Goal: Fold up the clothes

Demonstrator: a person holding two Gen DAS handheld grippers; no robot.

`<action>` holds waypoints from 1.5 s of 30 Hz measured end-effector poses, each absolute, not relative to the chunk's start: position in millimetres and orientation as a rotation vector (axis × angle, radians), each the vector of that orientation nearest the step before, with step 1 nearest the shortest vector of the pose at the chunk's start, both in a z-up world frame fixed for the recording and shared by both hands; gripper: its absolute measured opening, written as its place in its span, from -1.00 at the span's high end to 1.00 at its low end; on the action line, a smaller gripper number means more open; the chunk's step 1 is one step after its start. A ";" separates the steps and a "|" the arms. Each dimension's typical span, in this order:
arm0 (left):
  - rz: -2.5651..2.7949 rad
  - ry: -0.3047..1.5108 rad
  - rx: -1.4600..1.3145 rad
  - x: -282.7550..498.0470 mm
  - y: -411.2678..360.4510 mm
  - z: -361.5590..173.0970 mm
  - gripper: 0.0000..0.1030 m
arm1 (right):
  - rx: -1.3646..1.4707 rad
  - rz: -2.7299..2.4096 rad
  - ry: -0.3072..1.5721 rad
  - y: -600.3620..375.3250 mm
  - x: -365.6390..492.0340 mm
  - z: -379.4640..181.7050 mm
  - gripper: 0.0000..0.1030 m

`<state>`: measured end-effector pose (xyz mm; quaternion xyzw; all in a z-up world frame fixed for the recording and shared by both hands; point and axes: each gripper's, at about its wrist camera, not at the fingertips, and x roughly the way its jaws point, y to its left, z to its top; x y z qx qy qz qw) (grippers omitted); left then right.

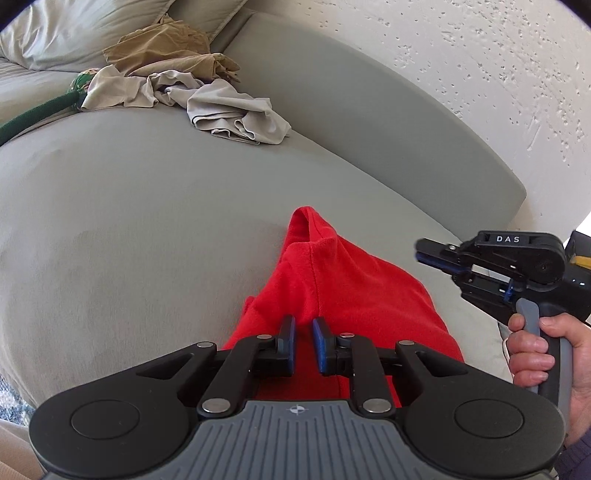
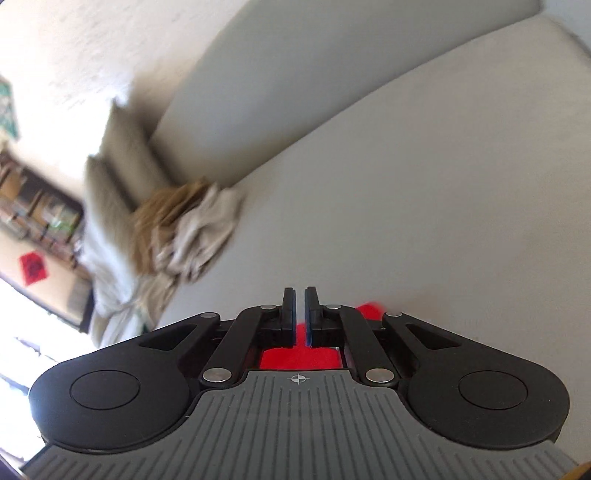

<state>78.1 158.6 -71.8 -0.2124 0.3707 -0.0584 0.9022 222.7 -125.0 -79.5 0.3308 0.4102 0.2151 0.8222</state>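
The grey sofa seat (image 1: pixel 129 206) fills most of both views, a broad, smooth, softly napped cushion with a backrest along its far edge and a pale pillow (image 1: pixel 74 33) in the far corner. Against that corner lies a crumpled heap of clothes (image 1: pixel 177 85): tan cloth on top, creased beige pieces spilling toward the seat's middle (blurred in the right wrist view).

Near the front edge of the seat sits the red garment (image 1: pixel 340 288), a fleecy, bunched mound rising to a folded peak.

The left gripper (image 1: pixel 303 334) hangs over its near part, the blue-padded fingers parted by a narrow gap with red fabric seen between them; whether they pinch it cannot be told.

The right gripper (image 2: pixel 300 314), held by a hand (image 1: pixel 535 354) beside the garment's right side, is nearly clenched, a thin slit between its fingers, holding nothing visible.
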 end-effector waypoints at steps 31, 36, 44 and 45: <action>-0.111 0.769 -0.313 72.0 153.6 -64.0 0.72 | 0.594 0.036 0.779 -176.2 181.7 -92.0 0.72; -0.091 0.760 -0.139 38.7 127.9 -42.5 0.58 | 0.481 0.267 0.840 -167.5 124.1 -47.8 0.46; -0.035 0.884 0.144 12.7 93.1 -60.6 0.42 | -0.077 0.411 0.888 -83.1 12.9 -42.2 0.32; -0.022 0.899 0.140 10.1 95.2 -59.2 0.41 | -0.098 0.402 0.901 -82.3 2.3 -41.2 0.30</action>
